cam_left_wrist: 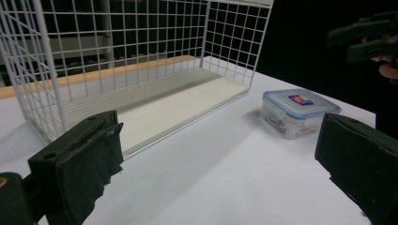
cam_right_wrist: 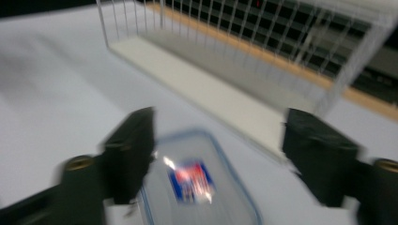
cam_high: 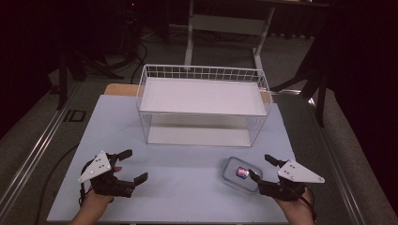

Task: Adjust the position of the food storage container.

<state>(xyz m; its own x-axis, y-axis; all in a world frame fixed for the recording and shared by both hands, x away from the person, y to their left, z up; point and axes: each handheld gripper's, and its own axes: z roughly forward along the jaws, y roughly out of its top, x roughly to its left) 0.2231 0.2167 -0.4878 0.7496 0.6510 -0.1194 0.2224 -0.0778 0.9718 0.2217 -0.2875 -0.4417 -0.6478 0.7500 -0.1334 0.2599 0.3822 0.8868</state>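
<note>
While both grippers sit low at the near edge of the worktop [cam_high: 117, 136], notes as follows.

Container: small clear plastic box with a blue-rimmed snap lid and a red-and-blue label [cam_high: 241, 174], flat on the worktop, front right, well short of the basket; something small lies inside, too unclear to name.

Right gripper: [cam_high: 261, 168] jaws spread wide, one on each side of the box's near end, not touching it as far as the blurred right gripper view shows. Likely lined up this way so that closing would pinch the box across its short width.

Left gripper: [cam_high: 130, 165] jaws wide, holding nothing, low over bare worktop, well apart from the box. Pointed toward box and basket, probably waiting to steady or receive.

Basket: white wire basket with a solid white floor [cam_high: 151, 84], set across the far middle of the worktop. Open top faces up, a plausible drop-in spot.

Step judged: approach to grasp, box not yet lifted.
</note>
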